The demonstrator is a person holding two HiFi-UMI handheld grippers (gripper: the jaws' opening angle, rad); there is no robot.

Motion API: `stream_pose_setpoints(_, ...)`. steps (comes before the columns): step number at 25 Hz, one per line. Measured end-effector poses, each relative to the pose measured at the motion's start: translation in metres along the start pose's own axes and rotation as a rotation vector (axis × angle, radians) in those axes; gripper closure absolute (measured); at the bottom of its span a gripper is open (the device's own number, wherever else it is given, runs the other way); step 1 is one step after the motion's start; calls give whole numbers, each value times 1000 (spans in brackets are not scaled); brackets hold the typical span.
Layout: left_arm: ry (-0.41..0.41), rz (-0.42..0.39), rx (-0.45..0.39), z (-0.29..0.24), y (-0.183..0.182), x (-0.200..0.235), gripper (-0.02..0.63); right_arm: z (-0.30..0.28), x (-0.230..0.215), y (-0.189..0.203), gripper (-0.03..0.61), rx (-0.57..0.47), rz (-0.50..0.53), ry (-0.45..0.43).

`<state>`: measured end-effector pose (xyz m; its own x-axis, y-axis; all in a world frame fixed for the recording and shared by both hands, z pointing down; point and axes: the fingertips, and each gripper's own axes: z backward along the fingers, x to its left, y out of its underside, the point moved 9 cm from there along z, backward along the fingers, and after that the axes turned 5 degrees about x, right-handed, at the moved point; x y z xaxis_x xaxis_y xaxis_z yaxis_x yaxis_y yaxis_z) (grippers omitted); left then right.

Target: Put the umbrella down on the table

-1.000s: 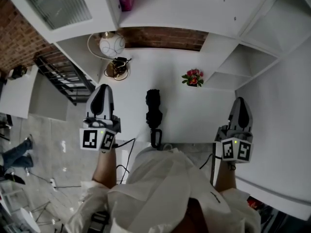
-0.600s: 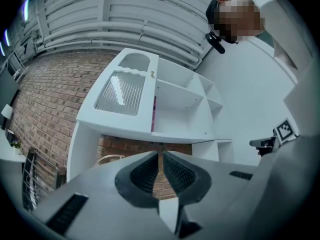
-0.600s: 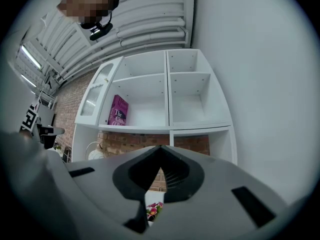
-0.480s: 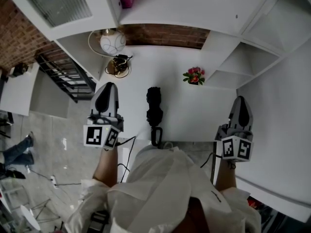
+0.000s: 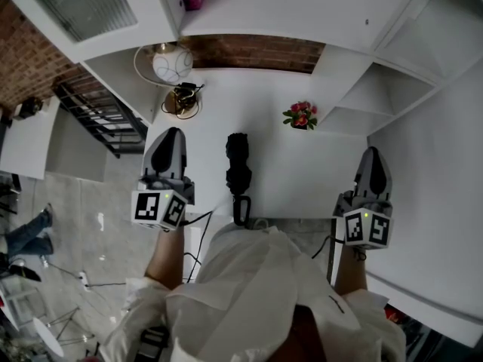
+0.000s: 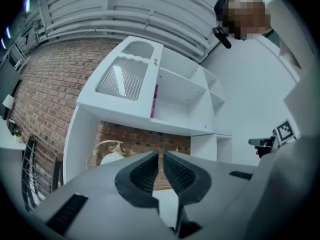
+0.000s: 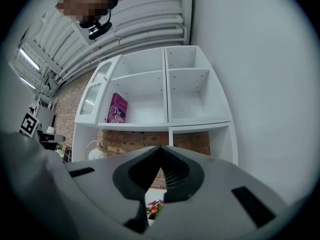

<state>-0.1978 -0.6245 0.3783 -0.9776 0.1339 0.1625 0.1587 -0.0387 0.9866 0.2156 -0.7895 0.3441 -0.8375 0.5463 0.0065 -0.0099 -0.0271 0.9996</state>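
Already down: umbrella (image 5: 239, 170) lies flat on the surface (image 5: 302, 181).
Left gripper (image 5: 167, 134) and right gripper (image 5: 373, 154) sit either side, fingers (image 6: 145, 171) clenched on nothing; best withdraw without nudging it.

Head view: steeply down over my worktop (image 5: 302, 173). Gripper views: close along my fingers (image 6: 144, 173), both facing the shelves (image 6: 180, 91).
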Motion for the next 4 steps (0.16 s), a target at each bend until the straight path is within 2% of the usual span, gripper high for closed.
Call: stream_pose_setpoints(4, 5, -3, 0, -2, -2, -3, 563, -2, -2, 1, 560, 8, -2, 6)
